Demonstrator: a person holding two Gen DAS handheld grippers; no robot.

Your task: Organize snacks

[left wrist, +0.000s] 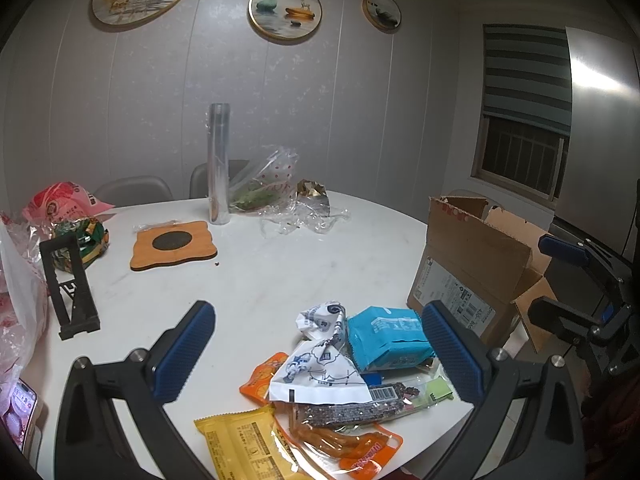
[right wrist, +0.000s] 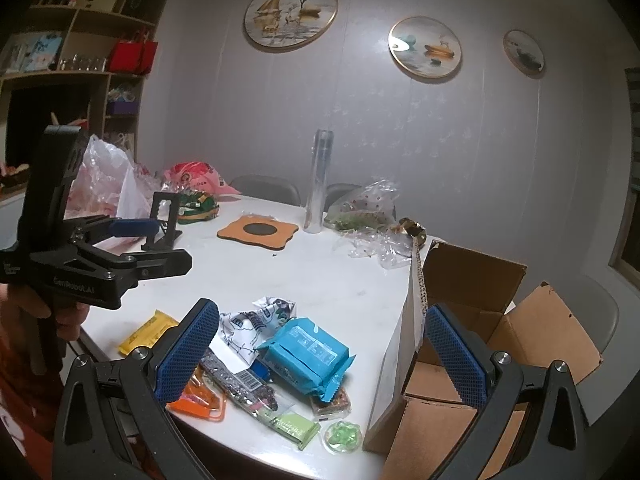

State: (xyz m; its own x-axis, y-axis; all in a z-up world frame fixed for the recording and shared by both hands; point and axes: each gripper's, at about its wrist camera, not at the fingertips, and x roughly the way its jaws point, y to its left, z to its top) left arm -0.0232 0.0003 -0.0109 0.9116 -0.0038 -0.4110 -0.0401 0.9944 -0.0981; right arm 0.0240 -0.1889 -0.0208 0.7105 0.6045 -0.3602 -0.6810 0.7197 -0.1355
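Snacks point(left wrist: 344, 380) lie heaped at the counter point(left wrist: 260, 280) edge beside an open cardboard box point(right wrist: 472, 280), both grippers, left gripper point(left wrist: 320, 356) and right gripper point(right wrist: 320, 356), spread wide and empty, so picking one packet looks next.

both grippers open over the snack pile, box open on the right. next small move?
Probably lower the right gripper onto the blue packet: it lies on top of the pile between the open fingers, right beside the open cardboard box. The left gripper holds nothing either.
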